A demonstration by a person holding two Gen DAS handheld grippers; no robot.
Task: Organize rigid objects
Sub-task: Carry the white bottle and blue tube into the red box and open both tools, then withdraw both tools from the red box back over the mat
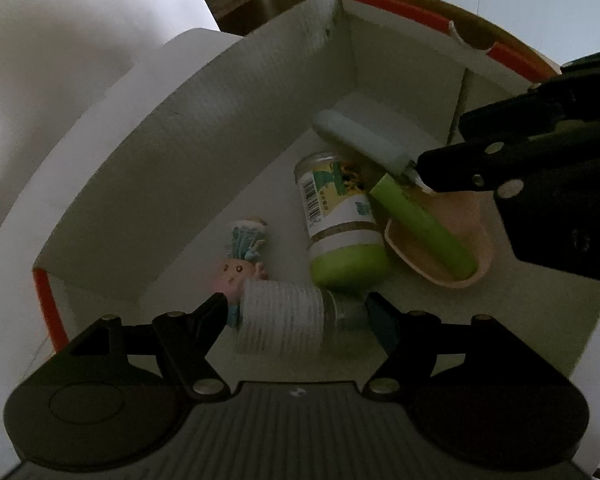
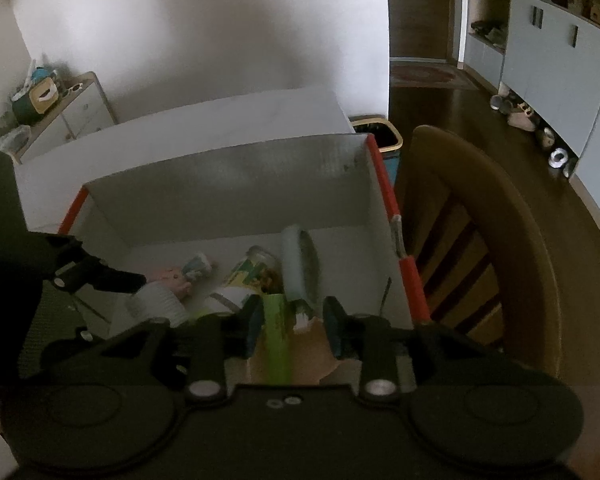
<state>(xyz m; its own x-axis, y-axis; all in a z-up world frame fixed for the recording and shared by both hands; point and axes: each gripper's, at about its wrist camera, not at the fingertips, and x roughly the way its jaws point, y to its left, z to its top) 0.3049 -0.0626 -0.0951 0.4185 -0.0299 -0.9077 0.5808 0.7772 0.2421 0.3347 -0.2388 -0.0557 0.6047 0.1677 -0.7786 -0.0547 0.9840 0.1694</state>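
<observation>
Down in a white box with orange-red edges, seen from both wrist views. In the lower middle of the left view, left claw spread wide, either side of a ribbed white jar lying on its side on the box floor; no clear sign of the pads pressing on it. Just behind the jar, toward the left, a small doll on its back. Near the centre, a green-capped jar with a printed label, also lying down, cap toward the camera. To its right, a beige scoop with a green stick resting in it at a slant. Above these, toward the far corner, a pale blue-green case, its near end touching the top of the stick.

In the lower middle of the right view, right claw part-way open, fairly narrow, around the upper end of the green stick: stick close against the left pad, a clear gap to the right pad, so not gripped. Beyond the box at right, a wooden chair.
</observation>
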